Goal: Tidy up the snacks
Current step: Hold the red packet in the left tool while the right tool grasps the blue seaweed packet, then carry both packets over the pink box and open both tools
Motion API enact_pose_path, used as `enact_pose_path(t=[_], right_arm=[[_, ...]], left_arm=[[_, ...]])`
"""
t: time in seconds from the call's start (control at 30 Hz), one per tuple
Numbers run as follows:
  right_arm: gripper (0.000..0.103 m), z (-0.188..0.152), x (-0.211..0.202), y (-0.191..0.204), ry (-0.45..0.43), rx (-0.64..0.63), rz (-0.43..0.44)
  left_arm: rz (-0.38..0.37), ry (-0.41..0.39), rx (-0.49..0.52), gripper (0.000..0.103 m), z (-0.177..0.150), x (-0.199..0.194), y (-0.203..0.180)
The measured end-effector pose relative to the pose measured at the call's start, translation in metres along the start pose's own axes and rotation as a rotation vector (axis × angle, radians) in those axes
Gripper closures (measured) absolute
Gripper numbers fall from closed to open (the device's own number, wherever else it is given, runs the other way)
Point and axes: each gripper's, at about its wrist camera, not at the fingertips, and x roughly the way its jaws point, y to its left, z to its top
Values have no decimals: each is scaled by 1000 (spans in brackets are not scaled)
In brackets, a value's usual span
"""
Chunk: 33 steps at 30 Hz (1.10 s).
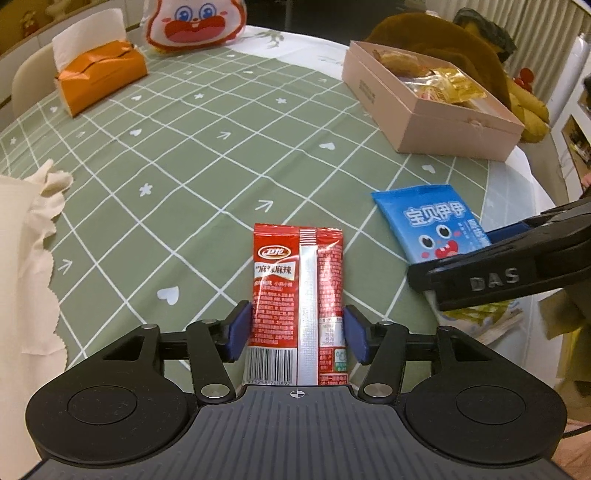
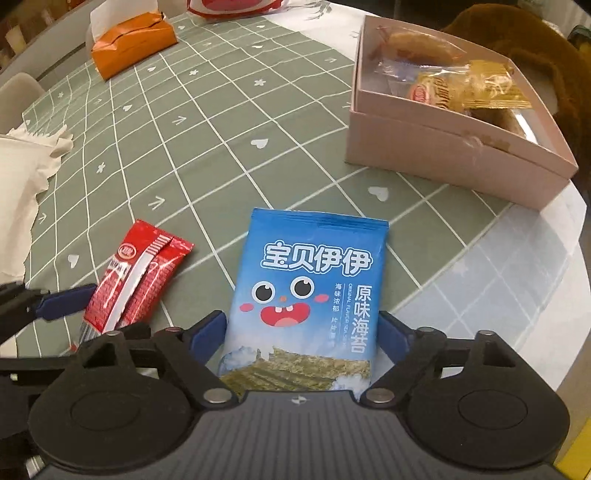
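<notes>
A red spicy-snack packet [image 1: 297,295] lies between the blue pads of my left gripper [image 1: 297,330], which touch its two sides. It also shows in the right wrist view [image 2: 135,278]. A blue seaweed packet [image 2: 306,295] sits between the pads of my right gripper [image 2: 304,332], which press its sides. It also shows in the left wrist view [image 1: 430,219]. A pink box [image 1: 424,110] holding several wrapped snacks stands at the far right, also in the right wrist view [image 2: 443,155].
An orange tissue box [image 1: 99,79] and a cartoon cushion [image 1: 195,24] stand at the back left on the green checked tablecloth [image 1: 203,147]. White paper [image 1: 26,258] lies at the left edge. A brown plush [image 1: 461,44] sits behind the box.
</notes>
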Motion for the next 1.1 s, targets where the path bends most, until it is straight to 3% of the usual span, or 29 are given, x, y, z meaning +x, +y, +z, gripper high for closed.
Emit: enact_pose_path(t=[0.2,0.27,0.37,0.47,0.57,0.67,0.77,0.87,0.9,1.0,1.1], right_arm=[[23,-17,-31,-23,-53,-4,-3],[23,-22,-44,-34,-77,-1,-2],[23,-25,-65,-55,-121,43,2],[23,-16,-96,-78,-203,93,11],[23,10,-142,-101,-330,113,-7],[23,35,-184,-121,-439,131,-29],[23,55,-211,-144,-505,163,-49],[23,65,-224,-160,-538,173,-71],[23,65,-225,-165,-543,171,-83],[23,66,-218,-174,-533,179,-113],[23,67,-205,-185,-502,198,-113]], left_arm=[[11,-51,4,41,-8,-2,-3],[28,-61,-12,51,-8,-4,-3],[-24,-91,-61,54,2,-16,-2],[-58,-222,-58,54,37,-51,-8],[-142,-373,-68,54,95,-91,-14],[-218,-440,-76,53,160,-108,-27],[-277,-420,-85,51,215,-92,-44],[-329,-387,-98,48,252,-51,-58],[-324,-369,-82,45,259,-30,-63],[-277,-218,-91,49,266,34,-72],[-336,-178,-142,49,257,61,-66]])
